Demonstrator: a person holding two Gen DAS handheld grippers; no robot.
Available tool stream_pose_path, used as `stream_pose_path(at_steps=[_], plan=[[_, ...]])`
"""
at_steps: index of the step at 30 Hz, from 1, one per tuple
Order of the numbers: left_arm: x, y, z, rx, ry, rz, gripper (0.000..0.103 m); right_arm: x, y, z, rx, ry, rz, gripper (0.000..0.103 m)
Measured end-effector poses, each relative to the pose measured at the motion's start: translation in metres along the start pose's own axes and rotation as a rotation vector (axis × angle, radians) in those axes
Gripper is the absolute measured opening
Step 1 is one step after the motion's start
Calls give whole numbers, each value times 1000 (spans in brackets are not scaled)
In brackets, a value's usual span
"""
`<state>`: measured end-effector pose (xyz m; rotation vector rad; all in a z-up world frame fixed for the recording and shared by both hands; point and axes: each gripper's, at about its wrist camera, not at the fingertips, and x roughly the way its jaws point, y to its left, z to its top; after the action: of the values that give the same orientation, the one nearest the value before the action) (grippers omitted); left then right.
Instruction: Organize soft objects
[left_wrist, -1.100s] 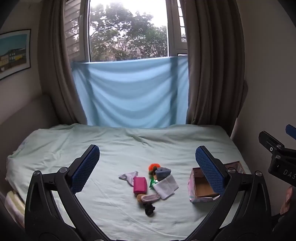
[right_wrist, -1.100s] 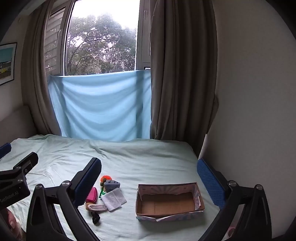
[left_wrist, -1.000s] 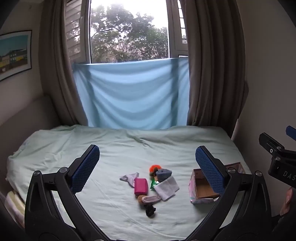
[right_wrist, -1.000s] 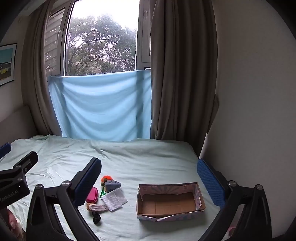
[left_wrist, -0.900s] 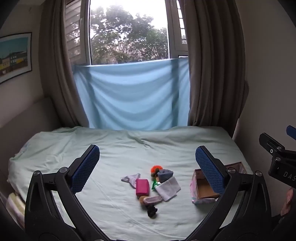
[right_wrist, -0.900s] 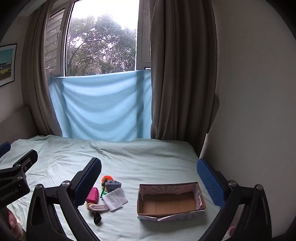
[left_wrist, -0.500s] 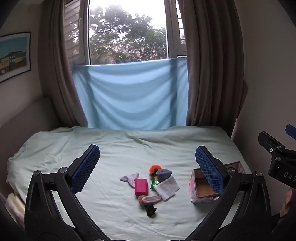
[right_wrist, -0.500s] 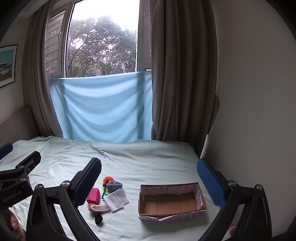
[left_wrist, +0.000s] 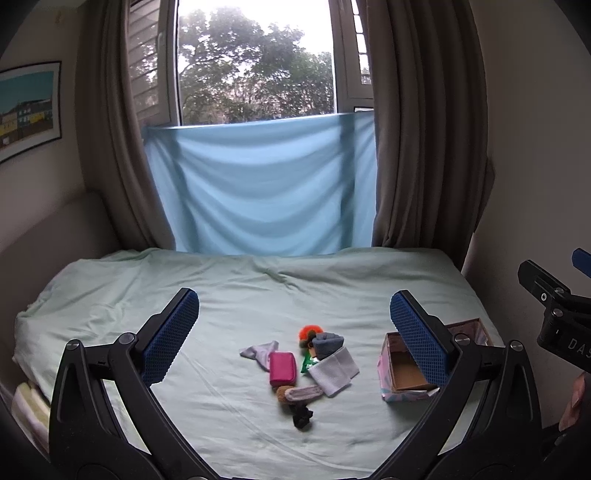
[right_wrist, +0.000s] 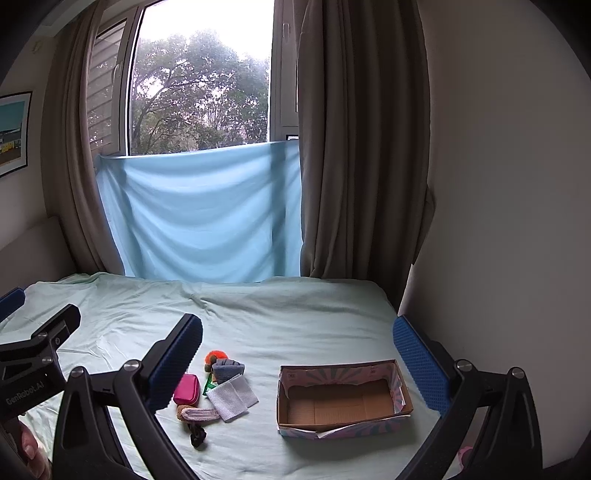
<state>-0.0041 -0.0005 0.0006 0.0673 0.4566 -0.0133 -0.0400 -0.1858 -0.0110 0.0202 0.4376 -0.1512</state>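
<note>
A cluster of small soft items lies on the pale green bed sheet (left_wrist: 221, 295): a pink pouch (left_wrist: 282, 367), a white mesh cloth (left_wrist: 333, 371), a grey folded cloth (left_wrist: 327, 339), an orange fluffy ball (left_wrist: 306, 331), a lilac sock (left_wrist: 260, 350), a pinkish sock (left_wrist: 303, 393) and a black scrunchie (left_wrist: 302, 419). An empty open cardboard box (right_wrist: 343, 400) sits to their right. My left gripper (left_wrist: 293, 336) is open and empty, held above and before the cluster. My right gripper (right_wrist: 297, 354) is open and empty, held before the box.
The bed meets a window wall with a blue cloth (left_wrist: 258, 184) and brown curtains (left_wrist: 421, 129). A plain wall (right_wrist: 498, 184) runs along the bed's right edge. A headboard (left_wrist: 44, 229) stands at the left. The box also shows in the left wrist view (left_wrist: 404, 376).
Both views have shifted only slightly, with small drift of the hand-held grippers. The items and box have not moved. Both grippers stay open.
</note>
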Motion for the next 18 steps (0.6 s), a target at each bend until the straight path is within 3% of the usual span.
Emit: stream_pose_path(at_steps=[18], plan=[[2, -1, 1, 7, 4, -23, 103, -3, 1, 4, 1, 2, -6, 103]])
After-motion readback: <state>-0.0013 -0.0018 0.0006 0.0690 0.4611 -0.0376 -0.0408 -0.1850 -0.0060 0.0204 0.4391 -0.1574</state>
